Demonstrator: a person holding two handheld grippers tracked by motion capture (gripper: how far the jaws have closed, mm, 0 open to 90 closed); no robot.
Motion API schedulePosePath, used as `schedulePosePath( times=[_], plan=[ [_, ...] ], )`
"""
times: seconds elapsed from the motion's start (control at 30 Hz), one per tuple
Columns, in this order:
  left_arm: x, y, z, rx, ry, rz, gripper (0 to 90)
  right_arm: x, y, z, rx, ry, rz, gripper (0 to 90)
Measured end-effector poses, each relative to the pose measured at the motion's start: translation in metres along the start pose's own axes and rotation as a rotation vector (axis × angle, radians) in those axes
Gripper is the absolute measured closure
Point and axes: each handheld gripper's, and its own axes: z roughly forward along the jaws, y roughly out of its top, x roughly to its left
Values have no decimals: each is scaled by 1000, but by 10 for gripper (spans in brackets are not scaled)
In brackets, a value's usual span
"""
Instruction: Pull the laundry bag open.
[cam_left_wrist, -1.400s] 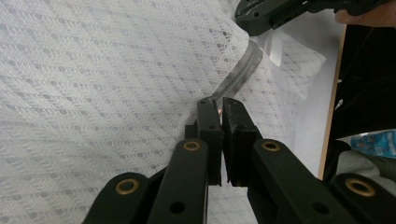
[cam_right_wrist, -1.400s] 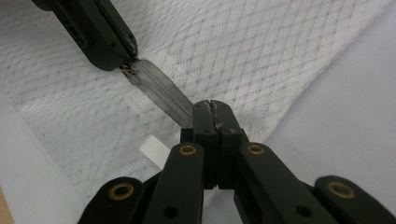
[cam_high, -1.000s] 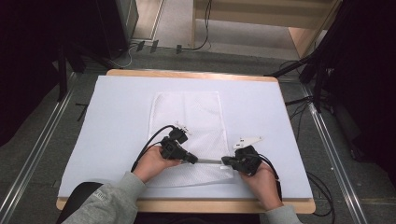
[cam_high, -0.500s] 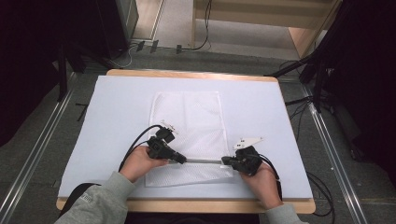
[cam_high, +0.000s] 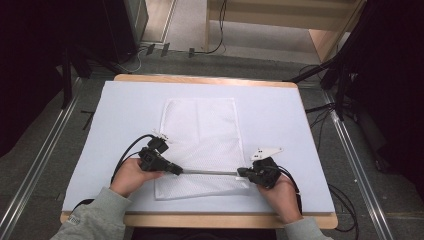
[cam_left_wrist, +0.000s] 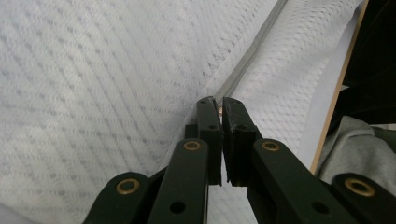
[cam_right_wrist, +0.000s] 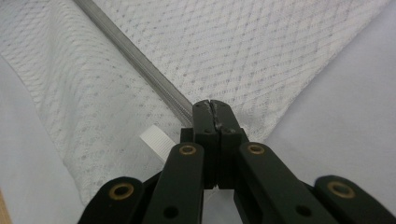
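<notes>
White mesh bag (cam_high: 202, 135) lies between both hand-held grippers.

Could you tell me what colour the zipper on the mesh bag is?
Grey, on the white mesh laundry bag; the zipper shows best in the right gripper view.

The mesh bag (cam_high: 200, 135) is white open-weave netting, rough and matt, with a grey woven zipper tape (cam_right_wrist: 140, 63) running from the closed fingertips. The table cover (cam_high: 125, 115) looks smooth matt pale blue, edged by bare wood (cam_high: 200, 80); the fingers (cam_left_wrist: 210, 126) are matt black plastic with brass-coloured rivets.
</notes>
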Motion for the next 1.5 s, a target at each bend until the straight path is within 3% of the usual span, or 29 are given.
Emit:
schedulePosePath(
  times=[0.43, 0.97, 1.23, 1.5],
  plan=[
    [11, -21, -19, -40, 28, -60, 884, -3, -1, 0, -5, 25, -10, 900],
    [14, -35, -30, -65, 54, -89, 884, -6, 0, 0, 0, 44, -26, 900],
    [16, -40, -34, -75, 43, -111, 884, -6, 0, 0, 5, 46, -14, 900],
    [18, -48, -42, -104, 74, -137, 884, -7, 1, 0, 9, 55, -15, 900]
  ],
)
